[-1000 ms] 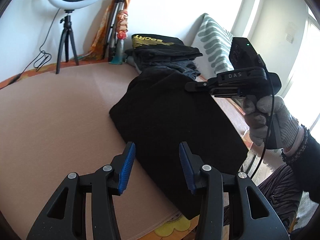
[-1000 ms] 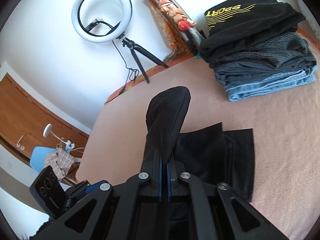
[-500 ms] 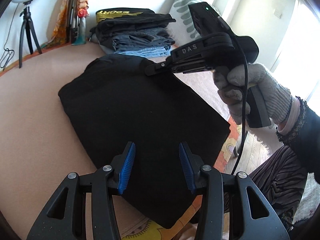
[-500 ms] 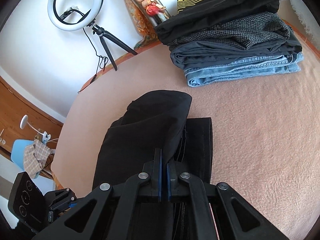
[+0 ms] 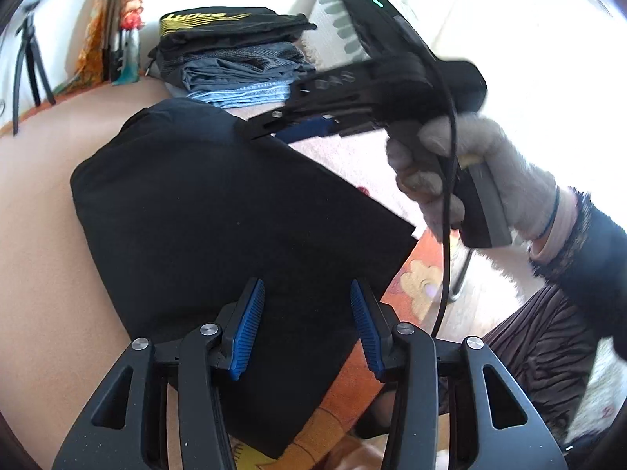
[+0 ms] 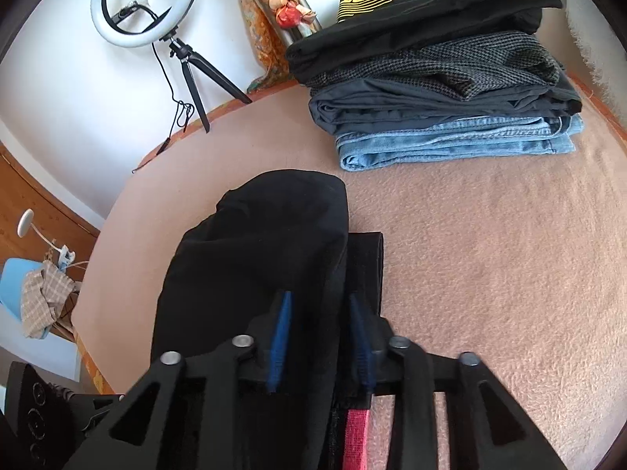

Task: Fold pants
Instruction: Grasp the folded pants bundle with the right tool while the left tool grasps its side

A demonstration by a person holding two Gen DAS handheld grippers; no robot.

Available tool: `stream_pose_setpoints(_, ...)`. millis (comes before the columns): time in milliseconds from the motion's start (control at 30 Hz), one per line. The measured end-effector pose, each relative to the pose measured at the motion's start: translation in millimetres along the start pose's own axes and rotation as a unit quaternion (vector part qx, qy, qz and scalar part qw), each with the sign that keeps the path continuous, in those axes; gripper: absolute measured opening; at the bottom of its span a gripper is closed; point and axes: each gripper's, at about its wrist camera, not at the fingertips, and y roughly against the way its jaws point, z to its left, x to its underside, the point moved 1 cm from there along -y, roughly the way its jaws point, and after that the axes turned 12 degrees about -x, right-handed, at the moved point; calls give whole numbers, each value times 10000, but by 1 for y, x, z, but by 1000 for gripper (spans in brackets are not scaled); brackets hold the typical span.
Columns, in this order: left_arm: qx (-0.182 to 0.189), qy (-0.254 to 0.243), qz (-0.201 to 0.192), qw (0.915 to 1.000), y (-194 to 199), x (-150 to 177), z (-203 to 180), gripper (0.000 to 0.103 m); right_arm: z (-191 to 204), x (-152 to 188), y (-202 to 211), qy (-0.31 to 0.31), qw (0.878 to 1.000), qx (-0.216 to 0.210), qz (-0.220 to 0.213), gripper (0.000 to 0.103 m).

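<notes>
The black pants [image 5: 219, 211] lie folded in a thick rectangle on the pink blanket [image 5: 35, 243]. My left gripper [image 5: 305, 290] hovers open over their near edge with nothing between its blue pads. A gloved hand [image 5: 482, 168] holds my right gripper [image 5: 274, 129] over the far right corner of the pants. In the right wrist view the right gripper [image 6: 318, 295] has its jaws opening. The folded-over black cloth [image 6: 258, 250] lies between the pads, which no longer press on it.
A stack of folded clothes [image 6: 435, 78], with a black "SPORT" garment on top and jeans at the bottom, sits at the far end of the blanket [image 6: 490, 266]. A ring light on a tripod [image 6: 145, 4] stands by the wall. A red strip [image 6: 354, 438] shows beneath the right gripper.
The right gripper carried the raised fold of the pants down onto the lower layer, then its jaws parted and let go. The left gripper shifted along the pants' near edge and stayed open.
</notes>
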Motion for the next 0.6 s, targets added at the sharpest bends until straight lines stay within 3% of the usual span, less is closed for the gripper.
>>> stream_pose_setpoints(67, 28, 116, -87, 9999, 11, -2, 5, 46, -9, 4, 9, -133, 9997, -207, -36, 49)
stream_pose_setpoints(133, 52, 274, -190, 9994, 23, -4, 13, 46, -19, 8, 13, -279, 9988, -391, -12, 64)
stream_pose_setpoints(200, 85, 506, -275, 9983, 35, -6, 24, 53, -29, 14, 11, -479, 9967, -640, 131, 70)
stream_pose_setpoints(267, 23, 738, -331, 9967, 41, -10, 41, 55, -41, 20, 6, -678, 9937, -830, 332, 70)
stream_pose_setpoints(400, 1, 1443, -179, 9894, 39, -9, 76, 55, -59, 23, 11, -951, 9860, -1355, 220, 70)
stream_pose_setpoints(600, 239, 2152, 172, 9761, 24, -1, 102, 55, -71, 27, 12, -1069, 9772, -1816, 242, 70)
